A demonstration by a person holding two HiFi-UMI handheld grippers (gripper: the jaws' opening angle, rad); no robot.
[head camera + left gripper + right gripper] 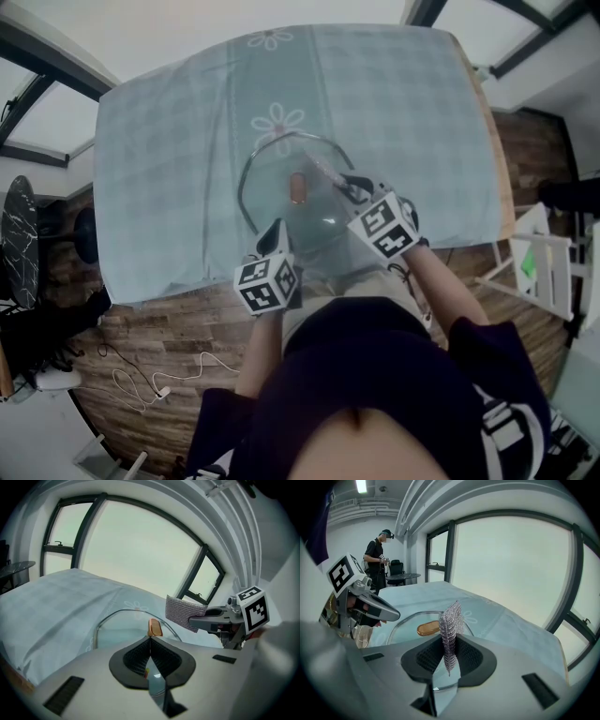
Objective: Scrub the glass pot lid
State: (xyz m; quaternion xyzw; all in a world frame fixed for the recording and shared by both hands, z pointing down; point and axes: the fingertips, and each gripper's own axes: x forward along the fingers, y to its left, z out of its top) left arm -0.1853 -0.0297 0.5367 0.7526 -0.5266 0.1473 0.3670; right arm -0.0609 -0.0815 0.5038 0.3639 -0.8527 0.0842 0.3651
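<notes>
On the pale blue checked tablecloth [178,141] sits the round glass pot lid with an amber knob [267,178], right in front of both grippers. Left gripper [150,641] has its 2 jaws squeezed together at the lid's near edge. Right gripper [449,644] is clamped on a silver metal mesh scrubbing cloth [451,618], held upright over the lid near the knob.

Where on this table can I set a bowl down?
Bare tablecloth lies left of the glass pot lid, right of it, and beyond it to the far edge. The near middle is crowded: lid, left gripper, and right gripper holding the mesh scrubber.
</notes>
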